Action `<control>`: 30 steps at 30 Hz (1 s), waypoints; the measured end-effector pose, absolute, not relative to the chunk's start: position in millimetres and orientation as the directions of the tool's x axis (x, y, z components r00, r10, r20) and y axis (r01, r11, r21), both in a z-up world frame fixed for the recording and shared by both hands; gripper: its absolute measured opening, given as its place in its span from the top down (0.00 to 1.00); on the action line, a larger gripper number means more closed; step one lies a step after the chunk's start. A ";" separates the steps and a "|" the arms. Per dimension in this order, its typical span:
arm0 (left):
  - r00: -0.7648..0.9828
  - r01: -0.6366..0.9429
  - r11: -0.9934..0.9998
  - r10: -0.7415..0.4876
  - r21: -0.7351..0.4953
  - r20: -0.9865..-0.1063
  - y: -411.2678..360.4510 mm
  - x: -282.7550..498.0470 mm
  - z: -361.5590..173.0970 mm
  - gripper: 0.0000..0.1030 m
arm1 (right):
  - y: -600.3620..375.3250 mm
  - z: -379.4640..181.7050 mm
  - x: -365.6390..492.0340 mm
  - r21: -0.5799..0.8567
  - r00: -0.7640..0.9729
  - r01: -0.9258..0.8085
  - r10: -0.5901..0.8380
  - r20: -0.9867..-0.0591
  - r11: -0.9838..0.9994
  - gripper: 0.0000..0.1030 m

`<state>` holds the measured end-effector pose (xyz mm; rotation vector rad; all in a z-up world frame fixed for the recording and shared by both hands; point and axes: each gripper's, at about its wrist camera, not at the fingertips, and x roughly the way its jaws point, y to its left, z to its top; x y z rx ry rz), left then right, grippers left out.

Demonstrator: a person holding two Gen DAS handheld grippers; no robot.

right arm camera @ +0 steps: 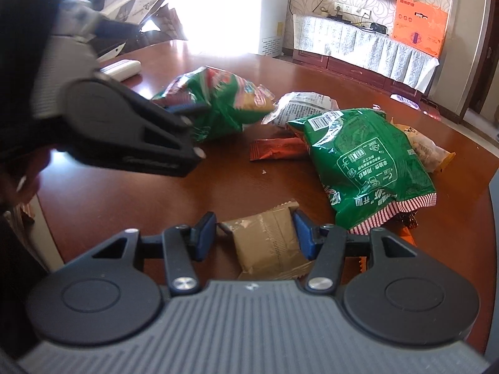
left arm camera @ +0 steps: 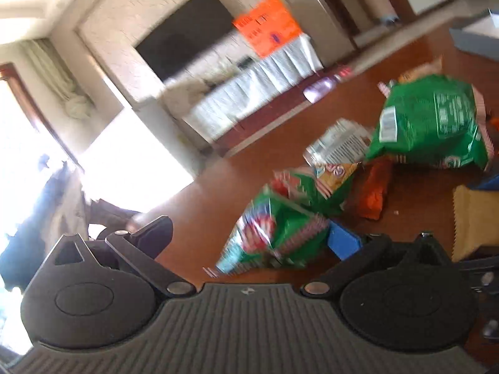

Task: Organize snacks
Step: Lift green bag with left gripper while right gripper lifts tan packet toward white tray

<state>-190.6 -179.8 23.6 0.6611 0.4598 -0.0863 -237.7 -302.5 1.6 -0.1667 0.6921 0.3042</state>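
Note:
Snack packets lie on a brown table. My left gripper is shut on a green snack bag, which also fills the left wrist view between its fingers. My right gripper has its blue fingers on both sides of a tan wrapped packet, touching its edges. A larger green bag lies to the right, with a red-orange packet and a white printed packet between the two green bags.
A beige packet lies behind the large green bag. A white flat box sits at the table's far left. A covered cabinet with an orange box stands beyond the table. A grey box sits on the far table side.

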 end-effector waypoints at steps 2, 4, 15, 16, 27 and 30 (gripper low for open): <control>0.848 0.288 0.807 0.035 0.516 -0.528 -176.8 -174.4 13.3 0.00 | -303.5 1.6 -236.8 -0.050 0.729 -0.327 0.218 -0.649 0.944 0.45; 0.830 0.327 0.811 -0.002 0.484 -0.558 -174.4 -165.7 8.7 0.00 | -303.8 1.6 -235.9 -0.052 0.729 -0.326 0.216 -0.649 0.944 0.45; 0.830 0.389 0.787 -0.073 0.479 -0.553 -181.3 -156.2 6.5 0.24 | -301.5 2.2 -236.5 -0.053 0.731 -0.323 0.214 -0.648 0.945 0.45; 0.832 0.385 0.791 -0.074 0.476 -0.550 -181.1 -157.5 7.7 0.25 | -301.3 2.2 -237.1 -0.054 0.732 -0.324 0.214 -0.647 0.944 0.45; 0.869 0.305 0.850 -0.063 0.430 -0.491 -185.5 -185.4 30.5 0.27 | -301.8 13.9 -252.8 -0.074 0.767 -0.331 0.222 -0.602 0.941 0.45; 0.870 0.293 0.863 -0.063 0.412 -0.488 -184.8 -192.7 35.1 0.27 | -304.1 20.2 -259.2 -0.077 0.787 -0.323 0.222 -0.576 0.943 0.45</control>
